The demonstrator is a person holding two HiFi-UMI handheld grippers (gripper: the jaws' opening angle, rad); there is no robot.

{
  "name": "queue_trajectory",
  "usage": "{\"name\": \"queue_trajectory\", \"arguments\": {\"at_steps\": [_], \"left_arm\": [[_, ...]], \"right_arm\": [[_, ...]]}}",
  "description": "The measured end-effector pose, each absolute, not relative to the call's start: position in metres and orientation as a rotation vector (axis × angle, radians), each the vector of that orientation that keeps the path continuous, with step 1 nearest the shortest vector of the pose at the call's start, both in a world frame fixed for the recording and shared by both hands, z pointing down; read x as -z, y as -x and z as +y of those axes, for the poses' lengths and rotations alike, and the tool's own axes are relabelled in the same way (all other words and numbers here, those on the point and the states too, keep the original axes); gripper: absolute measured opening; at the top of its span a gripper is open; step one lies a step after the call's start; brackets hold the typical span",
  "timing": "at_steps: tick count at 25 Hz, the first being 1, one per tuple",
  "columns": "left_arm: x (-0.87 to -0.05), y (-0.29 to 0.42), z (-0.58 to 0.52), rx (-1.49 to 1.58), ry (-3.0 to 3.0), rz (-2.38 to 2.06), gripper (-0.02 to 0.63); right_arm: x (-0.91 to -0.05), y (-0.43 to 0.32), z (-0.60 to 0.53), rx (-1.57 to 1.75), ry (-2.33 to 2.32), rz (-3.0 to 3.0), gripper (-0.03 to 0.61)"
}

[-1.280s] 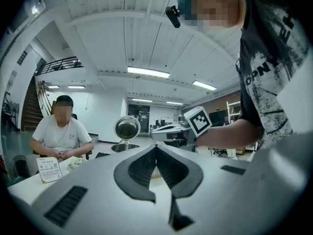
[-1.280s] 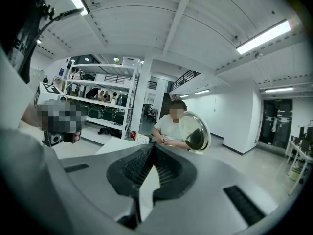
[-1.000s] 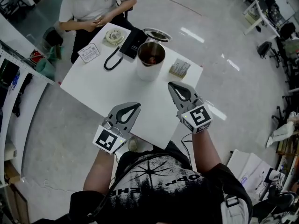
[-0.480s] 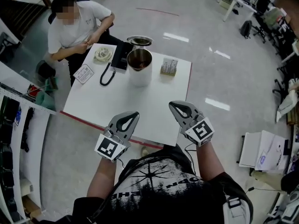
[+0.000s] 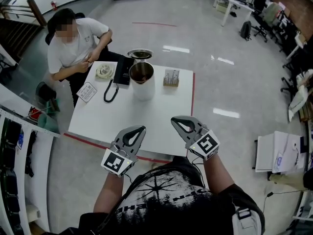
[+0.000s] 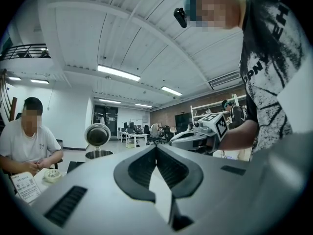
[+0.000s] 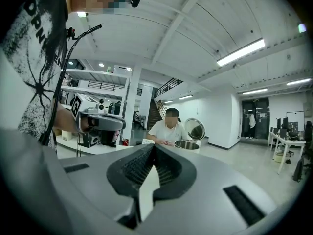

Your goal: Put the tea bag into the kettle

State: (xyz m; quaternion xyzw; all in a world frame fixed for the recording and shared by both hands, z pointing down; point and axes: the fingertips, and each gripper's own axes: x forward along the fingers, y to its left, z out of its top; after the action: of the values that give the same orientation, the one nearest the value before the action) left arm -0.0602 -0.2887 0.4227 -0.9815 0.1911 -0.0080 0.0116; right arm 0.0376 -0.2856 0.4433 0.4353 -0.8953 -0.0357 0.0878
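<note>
The steel kettle (image 5: pixel 142 78) stands at the far side of the white table (image 5: pixel 122 119), its lid (image 5: pixel 139 54) tipped open behind it. Its inside looks dark; I cannot make out a tea bag there. A small box of tea bags (image 5: pixel 171 77) sits to the kettle's right. My left gripper (image 5: pixel 141 129) and right gripper (image 5: pixel 173 120) hover over the table's near edge, well short of the kettle, both shut and holding nothing. The left gripper view shows the kettle (image 6: pixel 97 153) far ahead past shut jaws. The right gripper view also shows the kettle (image 7: pixel 187 144) past shut jaws.
A person (image 5: pixel 73 38) sits at the table's far left corner. Near them lie a black base with a looped cord (image 5: pixel 111 78), a round white object (image 5: pixel 103 71) and a printed card (image 5: pixel 87 91). Shelving (image 5: pixel 14 146) runs along the left; glossy floor surrounds the table.
Both grippers have drawn back from the kettle to the table's near edge, the right one more. The head view has pulled back, so the table and kettle look smaller. Both jaws stay shut.
</note>
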Motion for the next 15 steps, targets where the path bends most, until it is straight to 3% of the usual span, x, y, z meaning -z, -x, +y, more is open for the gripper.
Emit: {"name": "queue_trajectory", "arguments": {"at_steps": [15], "left_arm": [[-0.4194,0.0676,-0.2833,0.024,3.069,0.566,0.012]], "right_arm": [[-0.4441,-0.0286,-0.2811,0.092,-1.302,-2.655,0.009]]}}
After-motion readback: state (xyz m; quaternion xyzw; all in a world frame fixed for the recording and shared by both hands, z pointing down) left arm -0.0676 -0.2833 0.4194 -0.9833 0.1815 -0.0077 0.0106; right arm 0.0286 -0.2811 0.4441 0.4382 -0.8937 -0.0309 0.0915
